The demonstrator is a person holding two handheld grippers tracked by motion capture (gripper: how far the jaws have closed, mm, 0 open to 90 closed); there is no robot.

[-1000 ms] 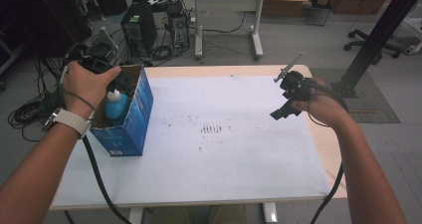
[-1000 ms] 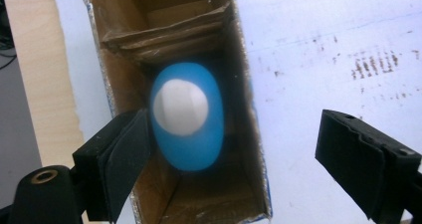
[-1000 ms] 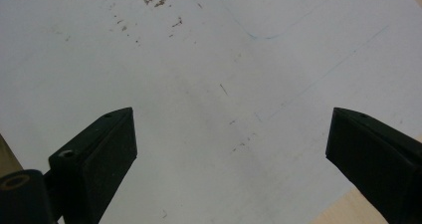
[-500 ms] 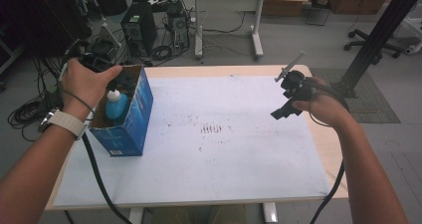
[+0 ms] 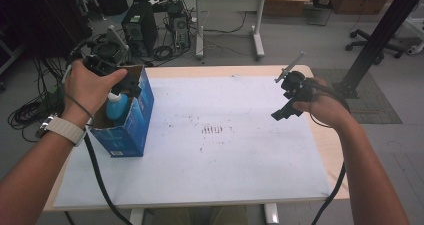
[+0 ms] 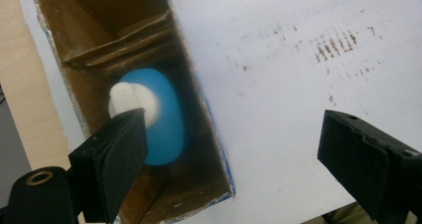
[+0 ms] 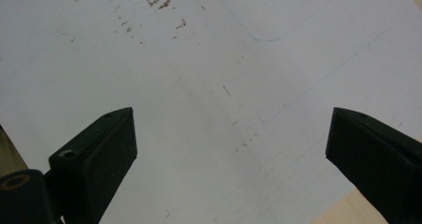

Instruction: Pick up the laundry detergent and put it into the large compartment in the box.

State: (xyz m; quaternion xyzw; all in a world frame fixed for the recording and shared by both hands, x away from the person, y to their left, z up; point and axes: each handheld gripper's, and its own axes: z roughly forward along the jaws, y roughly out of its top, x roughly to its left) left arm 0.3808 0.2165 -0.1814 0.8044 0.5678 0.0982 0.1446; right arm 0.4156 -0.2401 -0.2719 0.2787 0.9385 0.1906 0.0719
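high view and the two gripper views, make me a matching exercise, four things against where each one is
Things:
1. bottle
2. box
3. left tongs
4. right tongs

Places:
A. over the bare right part of the sheet
B. above the open box
C. inside the box
D. on the table's left side

Pairs: 1-C, 2-D, 3-B, 4-A
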